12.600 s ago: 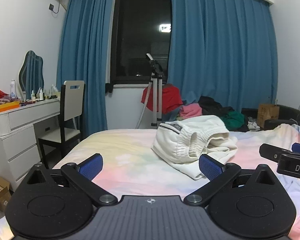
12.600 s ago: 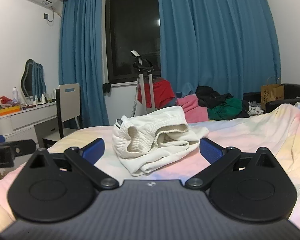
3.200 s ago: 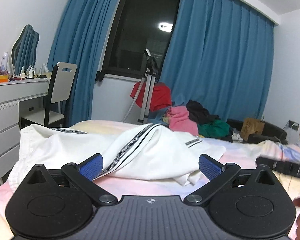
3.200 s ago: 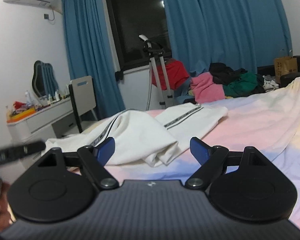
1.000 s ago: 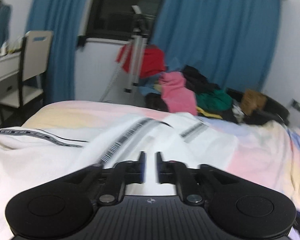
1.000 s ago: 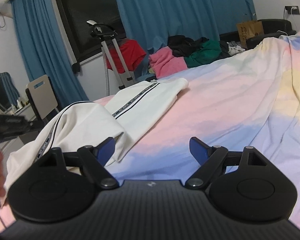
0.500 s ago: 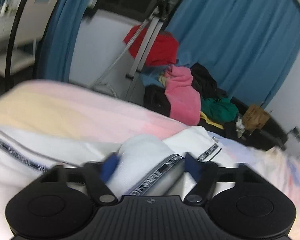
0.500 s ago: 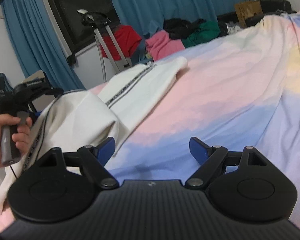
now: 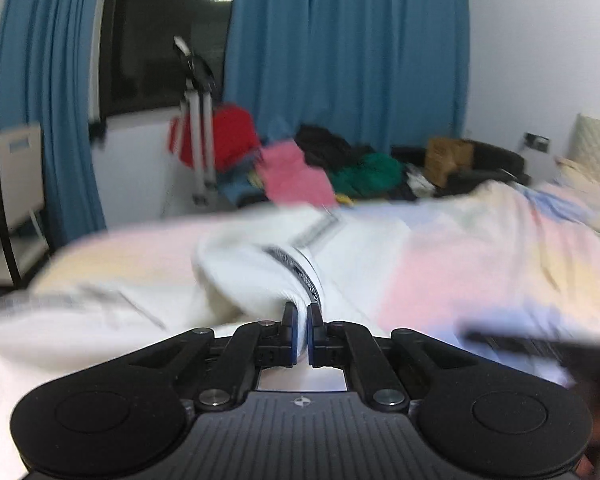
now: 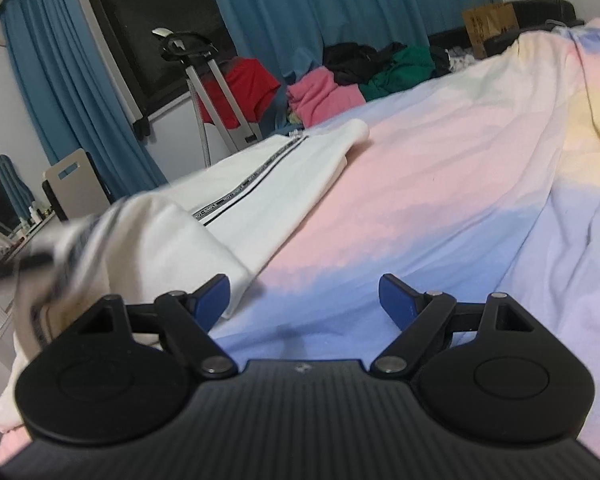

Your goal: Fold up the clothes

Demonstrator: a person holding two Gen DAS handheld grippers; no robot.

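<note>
White trousers with a black-and-grey side stripe (image 9: 260, 268) lie spread across the pastel bedspread (image 9: 459, 264). My left gripper (image 9: 302, 322) is shut on a bunched fold of the trousers and lifts it; the view is blurred by motion. In the right wrist view the trousers (image 10: 276, 184) stretch from the left edge toward the far side of the bed. My right gripper (image 10: 304, 294) is open and empty, low over the bedspread (image 10: 439, 208), its left fingertip beside the trousers' near edge.
A heap of pink, green and black clothes (image 10: 351, 76) lies beyond the bed under blue curtains. A garment steamer stand with a red garment (image 10: 220, 80) stands by the window. A chair (image 10: 76, 184) and dresser are at the left. A brown paper bag (image 10: 489, 24) sits far right.
My left gripper has shut on the trouser fold and swung right with it, dragging cloth across the bed. My right gripper has stayed open, low over the bedspread.
</note>
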